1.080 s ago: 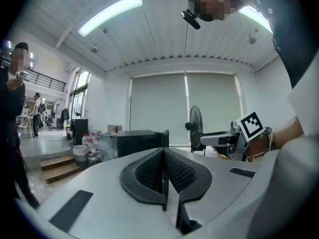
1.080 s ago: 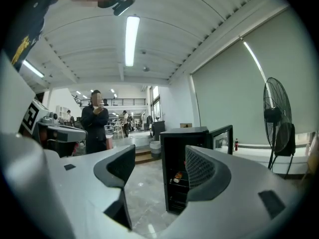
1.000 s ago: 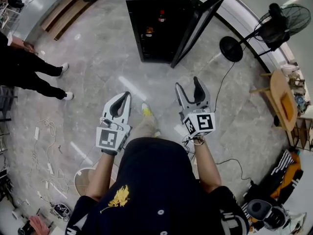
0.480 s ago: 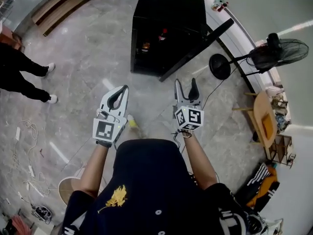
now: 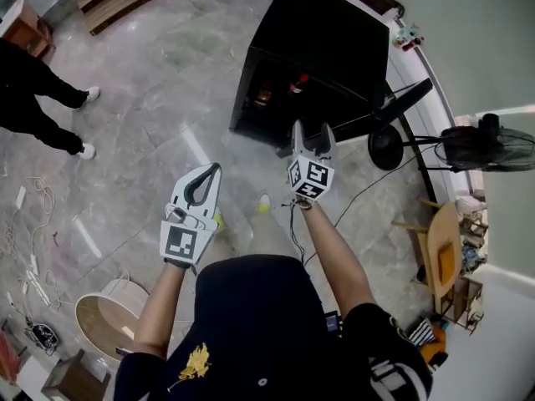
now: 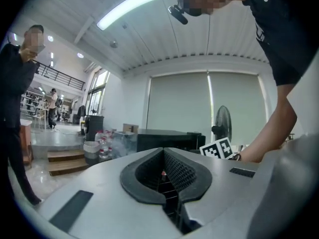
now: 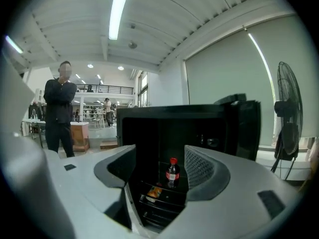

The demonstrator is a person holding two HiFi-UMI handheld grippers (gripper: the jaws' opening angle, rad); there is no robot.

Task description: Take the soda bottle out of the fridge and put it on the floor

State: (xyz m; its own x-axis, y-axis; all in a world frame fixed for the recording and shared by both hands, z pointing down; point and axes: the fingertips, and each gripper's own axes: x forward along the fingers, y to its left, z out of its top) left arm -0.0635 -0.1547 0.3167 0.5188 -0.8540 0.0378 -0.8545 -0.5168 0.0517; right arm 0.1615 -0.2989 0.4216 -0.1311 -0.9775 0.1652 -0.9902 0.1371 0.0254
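Fridge [image 5: 326, 40] holds one soda bottle [image 7: 172, 172]; right tongs [image 7: 159, 157] gape empty, left tongs [image 6: 163, 152] closed.

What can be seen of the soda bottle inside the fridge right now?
The soda bottle is small and looks like clear plastic, with a red cap, a red label and dark drink inside. It stands upright on a shelf inside the open black fridge. Only the shelf touches it; the open right gripper is short of the fridge.
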